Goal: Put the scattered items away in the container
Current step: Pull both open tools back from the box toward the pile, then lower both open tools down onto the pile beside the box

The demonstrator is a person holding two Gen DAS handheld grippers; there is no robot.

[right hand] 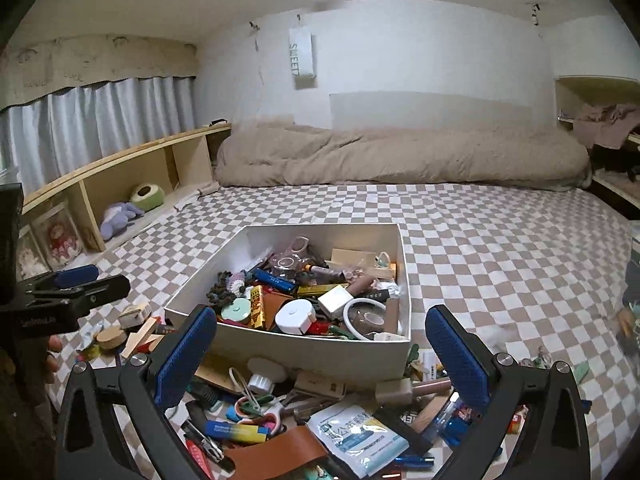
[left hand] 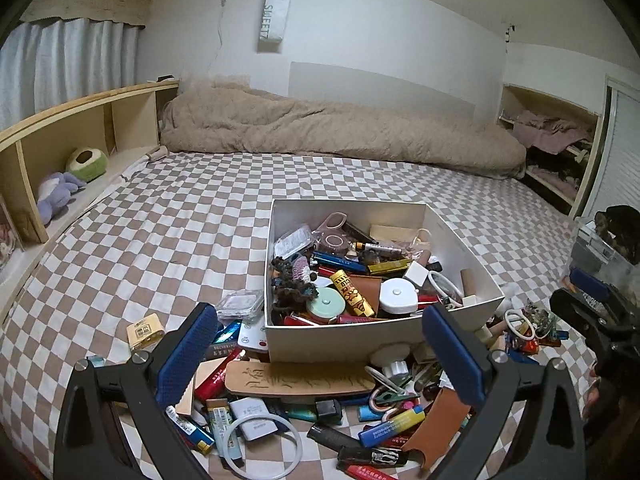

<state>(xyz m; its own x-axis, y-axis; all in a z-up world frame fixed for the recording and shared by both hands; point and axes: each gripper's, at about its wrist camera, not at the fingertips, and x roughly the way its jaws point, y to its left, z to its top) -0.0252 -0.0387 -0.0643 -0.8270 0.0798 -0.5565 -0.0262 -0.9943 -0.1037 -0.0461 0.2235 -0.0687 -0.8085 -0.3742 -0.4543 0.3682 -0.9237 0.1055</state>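
A white box point(left hand: 316, 340) point(right hand: 304, 354) sits on the checkered bed, filled with many small items. Scattered clutter lies in front of it: a long tan leather strip point(left hand: 296, 378), a white ring point(left hand: 262, 442), lighters, a brown leather piece point(right hand: 276, 450), a white packet point(right hand: 360, 436) and a wooden mallet point(right hand: 412, 390). My left gripper point(left hand: 320, 356) hangs open above the pile before the box, holding nothing. My right gripper point(right hand: 320, 354) is open too, empty, over the clutter at the box's near wall. Each gripper shows at the edge of the other's view.
A rolled beige duvet point(left hand: 340, 128) lies along the far wall. A wooden shelf point(left hand: 80, 128) with plush toys runs along the left. More small items point(left hand: 528, 328) lie right of the box. A hand point(right hand: 50, 356) grips the left tool.
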